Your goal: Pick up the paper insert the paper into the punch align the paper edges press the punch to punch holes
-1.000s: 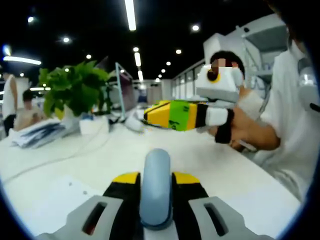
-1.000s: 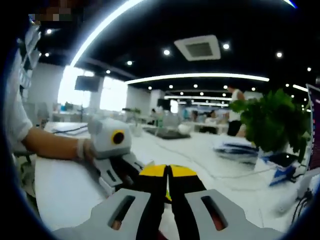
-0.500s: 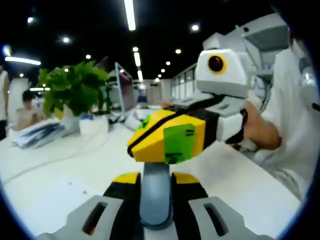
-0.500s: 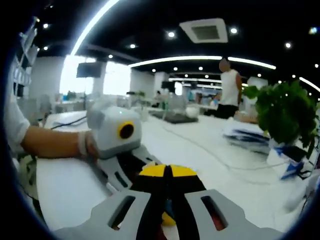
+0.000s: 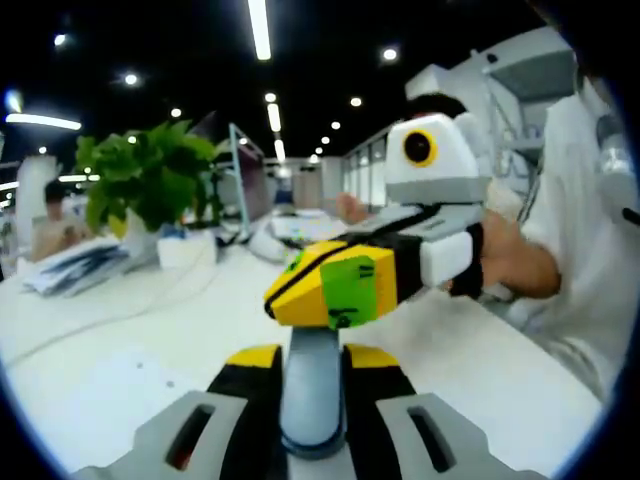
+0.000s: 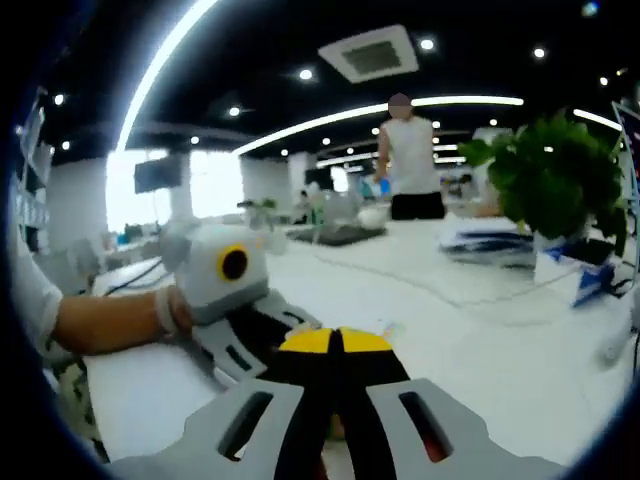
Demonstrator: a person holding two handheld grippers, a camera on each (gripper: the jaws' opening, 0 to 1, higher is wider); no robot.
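My left gripper (image 5: 312,355) rises from the bottom of the left gripper view, its yellow-tipped jaws shut on the grey-blue handle of the punch (image 5: 312,395). My right gripper (image 5: 285,297) reaches in from the right, shut, with its yellow and green tips resting on the top of that handle. A white sheet of paper (image 5: 105,395) lies flat on the table to the left of the punch. In the right gripper view, the right gripper (image 6: 335,342) has its jaws closed together with nothing between them. The left gripper (image 6: 262,335) sits just beyond, held by a hand.
A potted plant (image 5: 150,185), a monitor (image 5: 245,180) and a stack of papers (image 5: 75,265) stand at the back left of the white table (image 5: 480,350). A cable (image 5: 120,315) runs across it. A person (image 6: 410,160) stands far behind.
The right gripper has swung in from mid-air at the right and come down onto the punch handle. The left gripper has stayed put on the punch.
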